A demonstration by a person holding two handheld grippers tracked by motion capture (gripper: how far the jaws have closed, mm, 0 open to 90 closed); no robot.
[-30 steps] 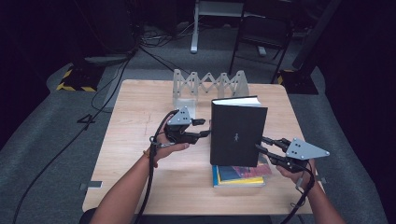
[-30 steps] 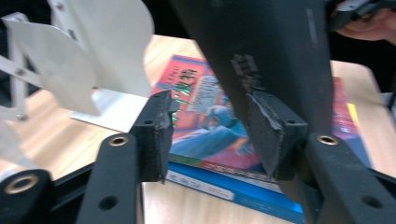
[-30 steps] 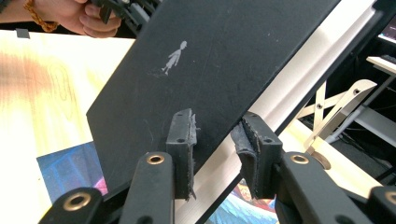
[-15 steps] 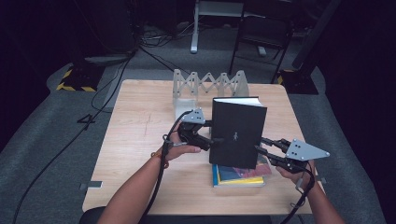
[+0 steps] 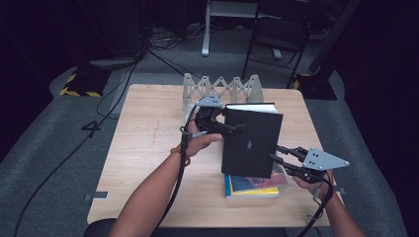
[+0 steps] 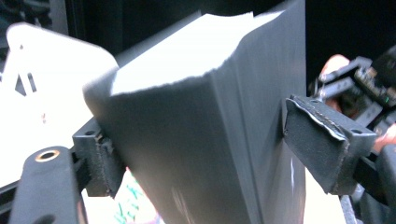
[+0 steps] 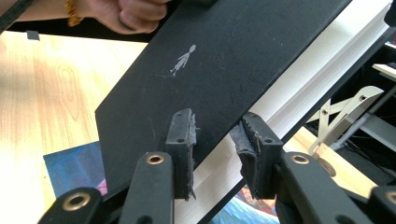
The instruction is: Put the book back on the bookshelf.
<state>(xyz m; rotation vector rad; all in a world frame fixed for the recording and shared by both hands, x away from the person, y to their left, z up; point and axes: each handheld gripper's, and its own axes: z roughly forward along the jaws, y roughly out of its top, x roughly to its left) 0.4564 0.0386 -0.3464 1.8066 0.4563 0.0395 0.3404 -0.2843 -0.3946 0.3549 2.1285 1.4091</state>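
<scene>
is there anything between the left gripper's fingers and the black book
Nothing visible. The black book already sits between the left gripper's fingers, which have just been opening; one pad stands clear of the cover. The right gripper clamps its lower edge.

Black tongs (image 5: pixel 236 129) both hands, brass screws, trailing black cables; grey triangular plate (image 5: pixel 323 159) atop right; beaded bracelet (image 5: pixel 176 149) left wrist.

Black book (image 5: pixel 252 140) upright above colourful books (image 5: pixel 252 185).
</scene>
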